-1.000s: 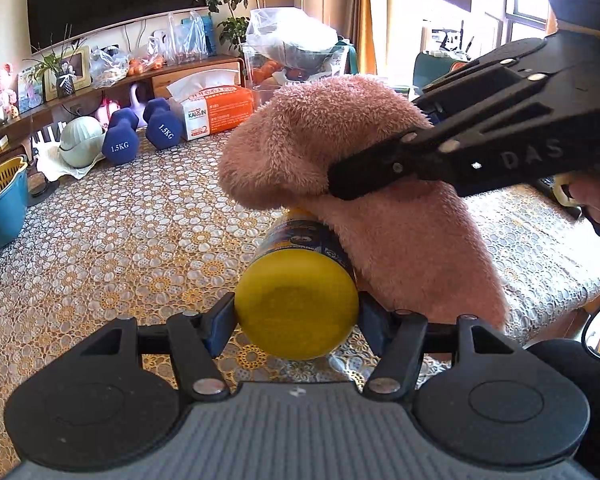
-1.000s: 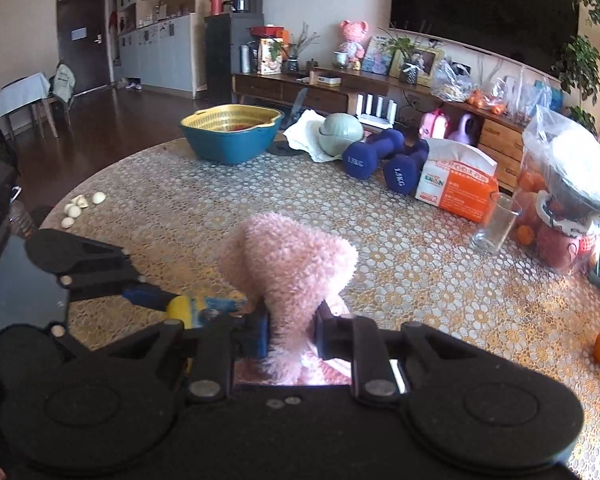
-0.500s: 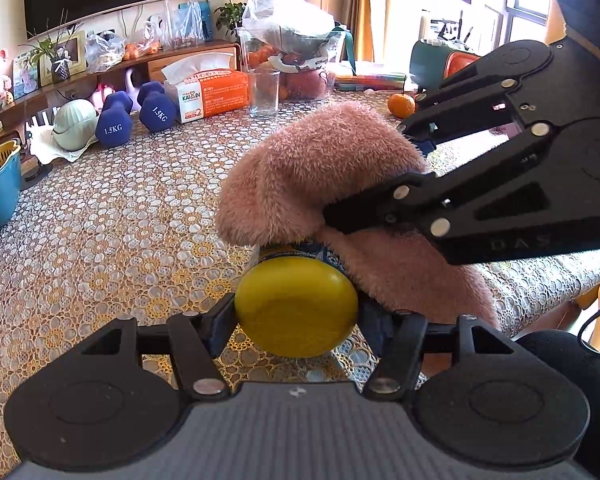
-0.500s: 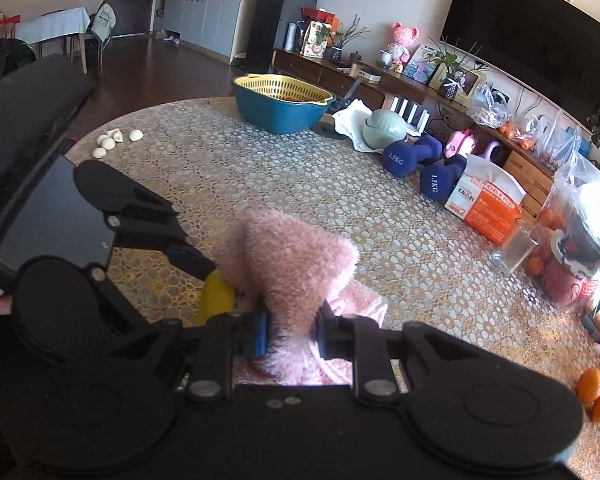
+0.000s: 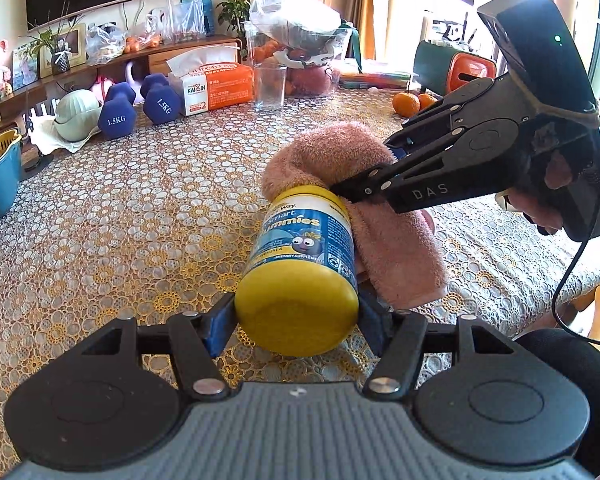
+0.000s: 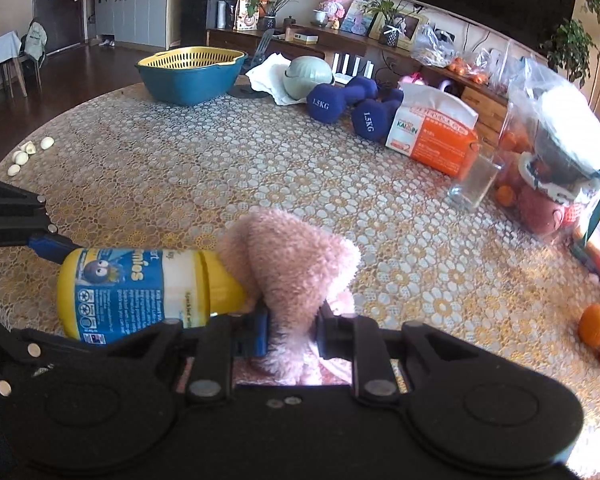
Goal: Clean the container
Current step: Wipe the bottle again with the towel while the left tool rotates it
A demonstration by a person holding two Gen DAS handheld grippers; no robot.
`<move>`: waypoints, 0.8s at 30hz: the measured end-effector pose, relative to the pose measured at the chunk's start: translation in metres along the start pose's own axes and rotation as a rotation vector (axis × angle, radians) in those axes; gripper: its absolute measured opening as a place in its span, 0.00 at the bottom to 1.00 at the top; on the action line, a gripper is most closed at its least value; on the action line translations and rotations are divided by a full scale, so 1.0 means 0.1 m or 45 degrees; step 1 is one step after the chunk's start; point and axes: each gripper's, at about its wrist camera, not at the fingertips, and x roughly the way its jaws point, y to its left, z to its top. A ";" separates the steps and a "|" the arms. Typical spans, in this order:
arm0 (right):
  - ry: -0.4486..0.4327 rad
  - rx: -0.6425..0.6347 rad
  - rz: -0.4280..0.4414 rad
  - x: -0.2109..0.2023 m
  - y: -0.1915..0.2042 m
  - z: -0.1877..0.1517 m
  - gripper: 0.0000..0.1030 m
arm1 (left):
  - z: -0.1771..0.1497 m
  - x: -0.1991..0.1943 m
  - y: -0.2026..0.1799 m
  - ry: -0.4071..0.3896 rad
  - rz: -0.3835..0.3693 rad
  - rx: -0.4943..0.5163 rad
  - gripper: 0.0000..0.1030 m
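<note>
While clamped at cap by left tongs (image 5: 296, 316): bottle (image 5: 304, 248) light, slick; right tongs (image 6: 290, 326) pinching soft cloth (image 6: 296, 272).

- You slid the pink cloth (image 5: 352, 184) off the top of the bottle (image 5: 304, 248), so the blue label showed along its length; before, only the yellow end showed.
- Your right gripper (image 5: 340, 190) dropped lower and drew back toward the bottle's far end.
- The cloth now bunched against that far end (image 6: 292, 276), hanging beside the bottle (image 6: 140, 288).
</note>
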 end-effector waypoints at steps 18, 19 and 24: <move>-0.179 -0.141 0.178 -0.80 0.54 0.08 0.20 | 0.01 0.01 0.02 0.004 0.001 -0.004 0.62; -0.174 -0.159 0.194 -0.79 0.61 0.07 0.20 | 0.01 0.01 0.01 0.006 0.003 -0.001 0.62; -0.137 -0.160 0.231 -0.64 0.71 0.01 0.20 | 0.00 0.02 0.00 0.017 0.010 0.010 0.62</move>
